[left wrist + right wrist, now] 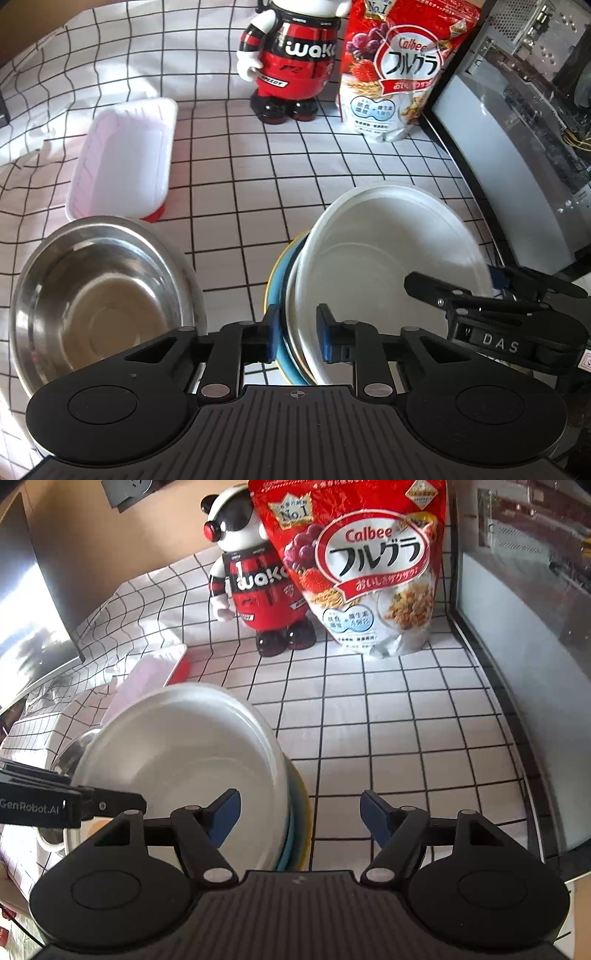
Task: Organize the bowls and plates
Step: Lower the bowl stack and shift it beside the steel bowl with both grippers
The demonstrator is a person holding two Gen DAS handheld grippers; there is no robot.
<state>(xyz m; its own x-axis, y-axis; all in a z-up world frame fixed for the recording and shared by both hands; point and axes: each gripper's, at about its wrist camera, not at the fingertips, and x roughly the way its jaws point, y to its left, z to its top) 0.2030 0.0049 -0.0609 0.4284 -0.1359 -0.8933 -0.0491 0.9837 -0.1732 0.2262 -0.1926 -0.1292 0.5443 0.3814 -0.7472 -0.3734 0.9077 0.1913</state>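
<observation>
A stack of plates stands tilted on edge: a white plate (388,251) in front, a blue plate (282,354) and a yellow one behind it. My left gripper (297,332) is shut on the stack's near rim, one pad on each side. A steel bowl (99,295) sits to the left on the checked cloth. In the right wrist view the white plate (184,753) leans at the left, and my right gripper (301,818) is open around the stack's right edge, touching nothing. The right gripper also shows in the left wrist view (495,291).
A white rectangular tray (122,162) with a red base lies behind the bowl. A red robot figure (291,59) and a Calbee cereal bag (399,66) stand at the back. A glass-fronted cabinet (517,155) borders the right side. A monitor (22,620) stands at the left.
</observation>
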